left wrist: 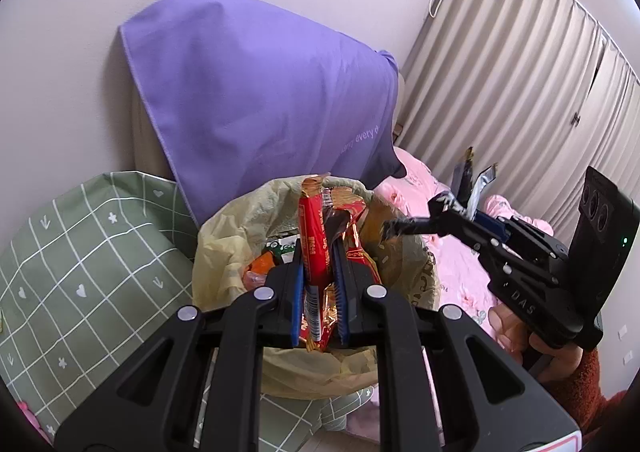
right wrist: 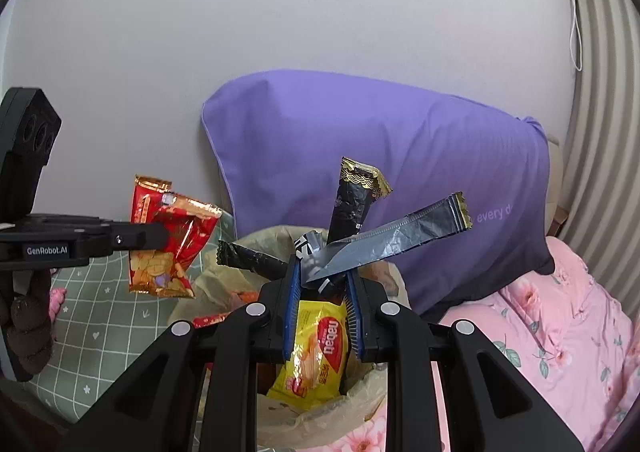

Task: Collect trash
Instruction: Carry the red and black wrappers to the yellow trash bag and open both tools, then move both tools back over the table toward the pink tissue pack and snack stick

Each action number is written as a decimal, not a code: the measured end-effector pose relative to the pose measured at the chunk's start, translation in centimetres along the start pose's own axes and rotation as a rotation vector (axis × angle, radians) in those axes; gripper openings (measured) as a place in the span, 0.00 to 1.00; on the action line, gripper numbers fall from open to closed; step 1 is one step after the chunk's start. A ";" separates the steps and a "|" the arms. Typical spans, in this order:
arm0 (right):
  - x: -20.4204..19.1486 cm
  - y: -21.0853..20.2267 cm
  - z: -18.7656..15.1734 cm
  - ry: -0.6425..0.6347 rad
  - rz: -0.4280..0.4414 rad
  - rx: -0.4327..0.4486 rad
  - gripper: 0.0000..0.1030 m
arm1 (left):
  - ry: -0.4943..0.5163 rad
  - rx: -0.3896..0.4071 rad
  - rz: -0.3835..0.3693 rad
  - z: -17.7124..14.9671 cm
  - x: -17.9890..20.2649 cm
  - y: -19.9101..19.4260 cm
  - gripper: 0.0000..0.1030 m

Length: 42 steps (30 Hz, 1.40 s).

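My left gripper (left wrist: 319, 252) is shut on red and gold snack wrappers (left wrist: 316, 228), held above a bin lined with a pale yellow bag (left wrist: 224, 236). More wrappers lie inside the bin. To the right, my right gripper (left wrist: 442, 209) holds black and silver stick wrappers (left wrist: 466, 175). In the right wrist view, my right gripper (right wrist: 323, 268) is shut on these black and silver wrappers (right wrist: 400, 232) over the bin bag (right wrist: 360, 396), where a yellow wafer wrapper (right wrist: 320, 352) lies. The left gripper (right wrist: 160, 238) with the red wrappers (right wrist: 168, 252) hangs at the left, beside the bin.
A purple pillow (left wrist: 260, 91) leans on the wall behind the bin. A green checked cushion (left wrist: 80, 252) lies to the left and pink floral bedding (right wrist: 560, 324) to the right. A pleated curtain (left wrist: 520, 71) closes the right side.
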State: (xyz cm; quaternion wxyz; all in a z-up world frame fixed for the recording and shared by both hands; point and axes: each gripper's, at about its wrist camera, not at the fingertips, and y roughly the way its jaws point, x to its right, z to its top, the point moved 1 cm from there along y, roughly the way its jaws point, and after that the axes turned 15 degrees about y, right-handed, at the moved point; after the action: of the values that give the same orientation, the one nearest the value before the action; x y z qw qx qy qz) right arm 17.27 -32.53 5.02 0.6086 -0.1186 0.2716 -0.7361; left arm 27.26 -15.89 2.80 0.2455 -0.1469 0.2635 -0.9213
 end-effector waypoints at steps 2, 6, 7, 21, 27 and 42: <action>0.1 0.3 -0.5 -0.003 0.005 -0.017 0.21 | 0.011 -0.006 -0.004 0.4 -0.1 0.8 0.11; -0.1 0.8 -1.7 -0.008 0.011 -0.047 0.20 | -0.030 -0.033 -0.019 1.2 -1.7 3.0 0.11; -0.1 0.9 -1.8 -0.008 0.012 -0.052 0.20 | -0.050 -0.042 -0.032 1.3 -2.1 3.5 0.11; 0.5 3.0 -4.1 0.006 0.027 -0.126 0.21 | -0.090 -0.149 -0.156 3.3 -3.0 9.5 0.17; 1.2 4.0 -4.6 0.027 -0.005 -0.145 0.31 | -0.129 -0.096 -0.108 3.6 -4.0 7.8 0.35; 1.0 2.6 -2.9 0.074 0.077 -0.073 0.50 | -0.192 0.024 0.181 -3.3 -6.6 -1.1 0.39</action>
State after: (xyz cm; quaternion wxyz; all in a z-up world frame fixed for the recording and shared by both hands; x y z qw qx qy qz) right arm 17.76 -33.07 1.09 0.6212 -0.1030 0.3249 -0.7056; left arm 31.02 -10.23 -0.26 0.3534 -0.2073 0.2398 -0.8801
